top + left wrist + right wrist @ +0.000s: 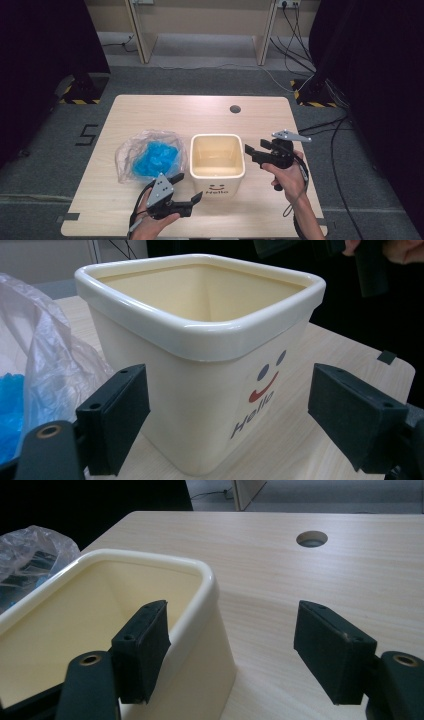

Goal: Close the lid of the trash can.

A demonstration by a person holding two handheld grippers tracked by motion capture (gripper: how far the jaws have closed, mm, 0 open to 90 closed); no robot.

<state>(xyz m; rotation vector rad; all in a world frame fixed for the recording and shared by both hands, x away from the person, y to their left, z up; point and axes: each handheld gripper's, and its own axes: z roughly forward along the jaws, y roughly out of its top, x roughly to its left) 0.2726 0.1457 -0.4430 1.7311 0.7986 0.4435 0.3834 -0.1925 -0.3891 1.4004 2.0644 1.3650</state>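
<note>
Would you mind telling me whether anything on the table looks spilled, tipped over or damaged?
Nothing stands out. The cream bin stands upright and looks empty and intact, and the clear bag with blue material lies crumpled beside it on the table, with nothing spilled.

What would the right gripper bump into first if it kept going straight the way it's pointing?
Probably the cream bin: the right gripper points at its near rim with open fingers, one over the bin's inside and the other outside, so the wall lies between them. Depth is uncertain.

Table (150,107) with bin (217,161), bag (150,155)
</note>
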